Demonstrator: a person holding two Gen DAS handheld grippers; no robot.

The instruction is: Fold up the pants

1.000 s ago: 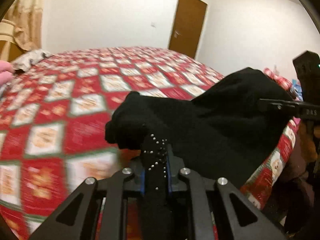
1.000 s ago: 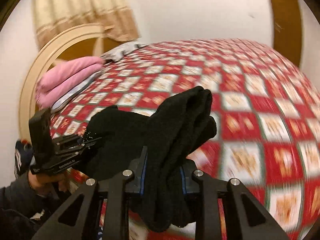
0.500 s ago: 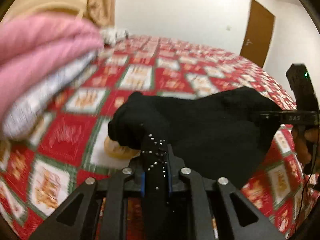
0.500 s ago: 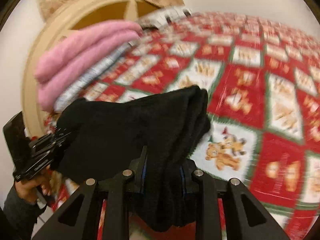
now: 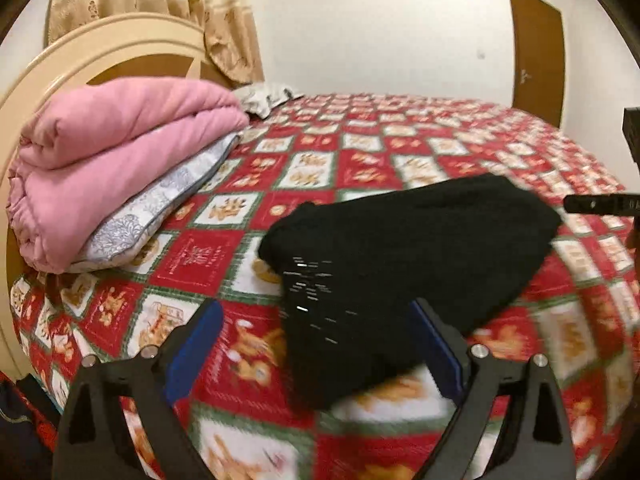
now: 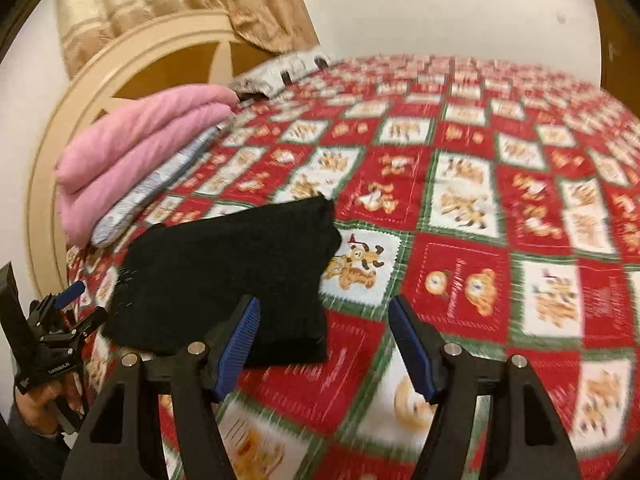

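Note:
The black pants [image 5: 404, 252] lie folded in a compact bundle on the red patterned bedspread [image 5: 360, 160], near the bed's front corner. They also show in the right wrist view [image 6: 236, 268]. My left gripper [image 5: 316, 336] is open, its blue-padded jaws spread wide on either side of the bundle's near end. My right gripper [image 6: 324, 340] is open and empty, with the bundle's right edge just left of its gap. The left gripper shows at the lower left of the right wrist view [image 6: 76, 312]. Part of the right gripper shows at the right edge of the left wrist view [image 5: 608, 204].
A folded pink blanket [image 5: 116, 152] lies on a grey patterned pillow [image 5: 160, 216] by the cream headboard [image 5: 80, 56]. A curtain [image 5: 160, 4] hangs behind it. A brown door [image 5: 536, 48] is at the far right. The bedspread stretches far to the right [image 6: 520, 200].
Both grippers were shut on the pants and carried them toward the pillow end of the bed. Now both have opened and the bundle lies on the bedspread.

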